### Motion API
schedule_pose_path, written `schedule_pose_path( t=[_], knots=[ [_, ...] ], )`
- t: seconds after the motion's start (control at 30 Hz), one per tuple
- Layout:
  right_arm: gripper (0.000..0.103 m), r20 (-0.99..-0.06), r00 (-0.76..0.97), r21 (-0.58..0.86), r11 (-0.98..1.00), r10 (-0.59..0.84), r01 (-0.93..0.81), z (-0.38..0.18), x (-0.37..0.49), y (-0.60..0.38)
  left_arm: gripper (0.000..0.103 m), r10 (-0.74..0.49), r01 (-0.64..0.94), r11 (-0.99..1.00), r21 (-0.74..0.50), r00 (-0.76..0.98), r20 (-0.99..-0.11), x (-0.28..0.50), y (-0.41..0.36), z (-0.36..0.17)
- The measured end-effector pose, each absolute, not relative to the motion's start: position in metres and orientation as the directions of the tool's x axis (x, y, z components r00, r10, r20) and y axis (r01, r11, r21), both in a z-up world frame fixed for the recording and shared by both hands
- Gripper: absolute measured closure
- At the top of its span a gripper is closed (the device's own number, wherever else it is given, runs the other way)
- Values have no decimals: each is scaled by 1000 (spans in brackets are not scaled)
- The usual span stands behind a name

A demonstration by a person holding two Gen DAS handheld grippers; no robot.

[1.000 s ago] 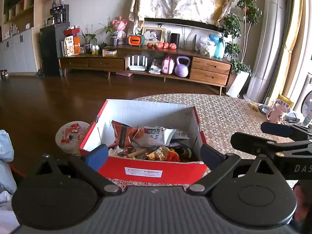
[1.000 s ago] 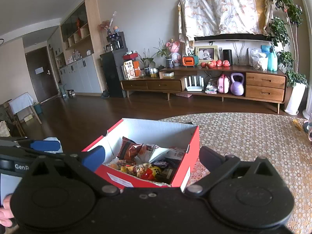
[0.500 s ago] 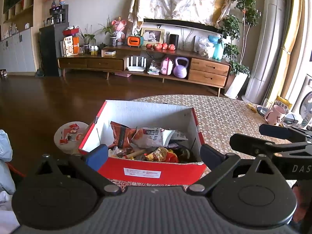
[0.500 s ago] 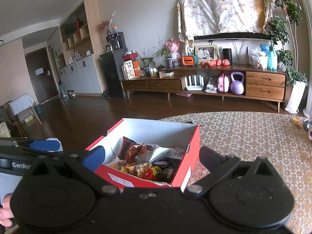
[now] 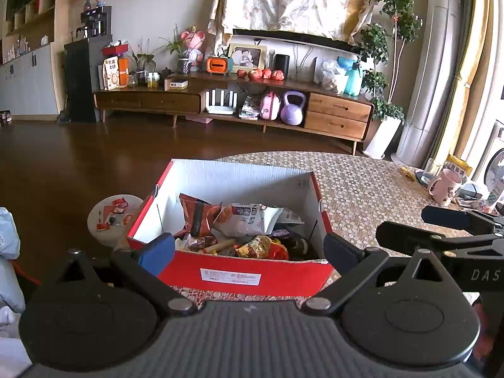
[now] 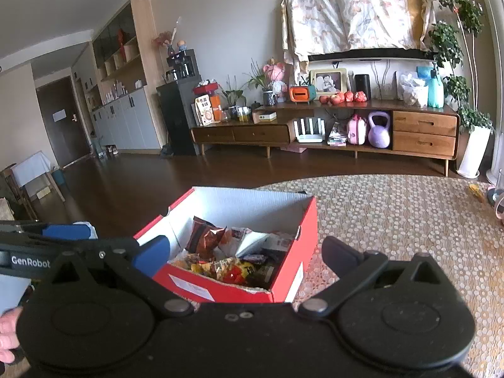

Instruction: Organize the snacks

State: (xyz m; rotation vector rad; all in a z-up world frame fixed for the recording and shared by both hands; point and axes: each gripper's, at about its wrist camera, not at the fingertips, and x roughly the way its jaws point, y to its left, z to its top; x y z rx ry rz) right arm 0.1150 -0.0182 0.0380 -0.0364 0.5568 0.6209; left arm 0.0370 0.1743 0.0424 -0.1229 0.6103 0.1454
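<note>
A red cardboard box (image 5: 239, 275) with a white inside stands on the table and holds several snack packets (image 5: 245, 220). It also shows in the right wrist view (image 6: 293, 271), with the snack packets (image 6: 226, 252) piled inside. My left gripper (image 5: 249, 250) is open and empty, just in front of the box's near wall. My right gripper (image 6: 245, 252) is open and empty, at the box's near right corner. The right gripper shows at the right of the left wrist view (image 5: 453, 230), and the left gripper at the left of the right wrist view (image 6: 60, 236).
The table has a pebble-pattern cloth (image 6: 393, 220). A pink mug (image 5: 445, 186), a glass and packets stand at its far right edge. A small round white stool (image 5: 110, 217) with wrappers sits left of the box. A TV cabinet (image 6: 330, 129) stands along the far wall.
Both views have drifted very slightly. The box, the snacks and both open grippers stay as they were.
</note>
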Motion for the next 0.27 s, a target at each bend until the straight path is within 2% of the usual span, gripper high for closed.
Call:
schedule_pose_path(
  t=[0.27],
  knots=[
    [0,-518,671,138,826,530,-546,32,116,-25,2,107,-190,978,-80,799,-592,40,175,38]
  ],
)
